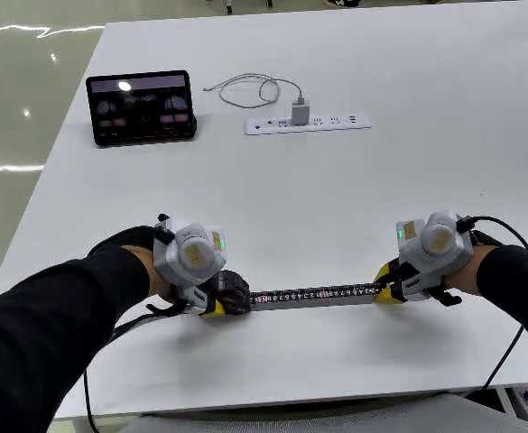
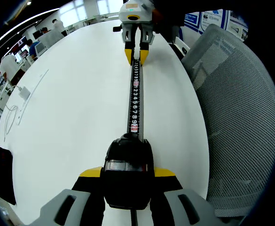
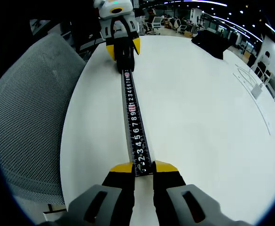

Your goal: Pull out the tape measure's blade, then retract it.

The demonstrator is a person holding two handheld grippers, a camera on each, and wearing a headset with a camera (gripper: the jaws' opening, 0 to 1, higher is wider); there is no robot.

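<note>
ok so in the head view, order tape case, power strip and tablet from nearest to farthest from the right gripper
1. tape case, at the left end of the blade
2. power strip, far middle
3. tablet, far left

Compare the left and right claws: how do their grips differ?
The left claw is clamped on the black tape measure case; the right claw pinches the end of the blade. The left claw's jaws stand wider apart, the right claw's nearly together. Both rest low over the white table, facing each other.
</note>
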